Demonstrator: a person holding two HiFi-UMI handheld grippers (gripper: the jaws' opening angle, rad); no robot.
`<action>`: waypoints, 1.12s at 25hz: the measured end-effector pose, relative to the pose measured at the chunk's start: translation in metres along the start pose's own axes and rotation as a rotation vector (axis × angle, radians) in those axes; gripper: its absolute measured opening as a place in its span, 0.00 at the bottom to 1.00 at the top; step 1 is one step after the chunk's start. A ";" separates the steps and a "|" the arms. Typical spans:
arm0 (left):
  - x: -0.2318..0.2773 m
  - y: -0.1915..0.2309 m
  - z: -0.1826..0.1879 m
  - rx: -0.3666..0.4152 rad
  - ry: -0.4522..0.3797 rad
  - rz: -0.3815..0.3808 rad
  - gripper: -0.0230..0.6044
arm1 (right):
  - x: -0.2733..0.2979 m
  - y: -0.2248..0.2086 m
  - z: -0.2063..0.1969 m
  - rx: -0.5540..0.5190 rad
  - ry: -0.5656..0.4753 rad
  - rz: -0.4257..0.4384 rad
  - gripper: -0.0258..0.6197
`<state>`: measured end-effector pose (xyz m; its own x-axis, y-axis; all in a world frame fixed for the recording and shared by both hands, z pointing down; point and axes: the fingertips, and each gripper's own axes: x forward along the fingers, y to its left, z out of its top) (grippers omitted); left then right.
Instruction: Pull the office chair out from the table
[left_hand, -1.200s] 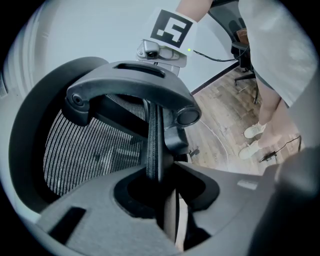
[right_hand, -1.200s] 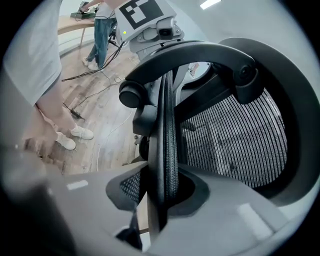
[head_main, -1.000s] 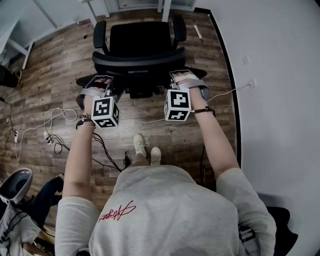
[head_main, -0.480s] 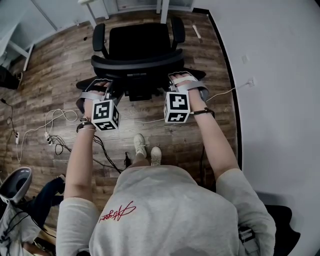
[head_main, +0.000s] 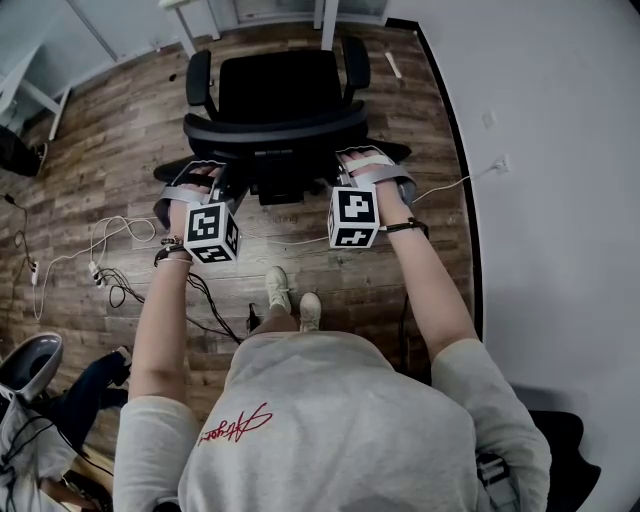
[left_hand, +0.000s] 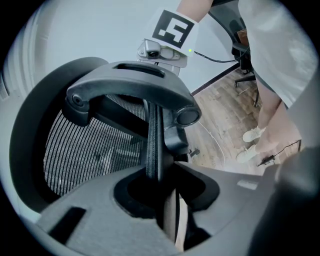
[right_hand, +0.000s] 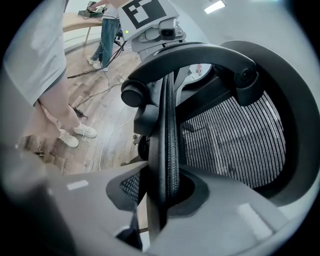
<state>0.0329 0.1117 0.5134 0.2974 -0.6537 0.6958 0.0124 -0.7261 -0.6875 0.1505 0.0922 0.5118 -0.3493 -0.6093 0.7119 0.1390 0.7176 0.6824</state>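
Note:
The black office chair stands on the wood floor, its seat facing the white table legs at the top of the head view. My left gripper is shut on the left edge of the mesh backrest. My right gripper is shut on the backrest's right edge. In the left gripper view the backrest's rim runs down between the jaws of the left gripper. The right gripper view shows the other rim clamped in the right gripper. The headrest bar arches above.
Loose cables and a power strip lie on the floor to the left. A grey wall with a dark skirting runs along the right. The person's white shoes stand just behind the chair base. Another chair sits at the lower left.
Both grippers and the chair's backrest have drawn slightly back toward the person, away from the table. Both grips are unchanged.

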 end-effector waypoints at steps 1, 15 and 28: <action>-0.001 0.000 0.001 -0.001 -0.001 -0.002 0.21 | -0.001 -0.001 0.000 0.001 -0.001 0.000 0.18; -0.003 0.000 0.002 0.016 -0.007 0.024 0.21 | -0.003 0.001 0.000 -0.003 0.003 -0.005 0.18; -0.003 -0.015 -0.001 0.062 -0.003 -0.051 0.45 | -0.001 0.002 -0.001 -0.032 0.012 -0.032 0.19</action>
<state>0.0310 0.1241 0.5219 0.2979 -0.6156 0.7296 0.0869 -0.7436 -0.6629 0.1523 0.0942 0.5123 -0.3431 -0.6355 0.6917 0.1575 0.6871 0.7093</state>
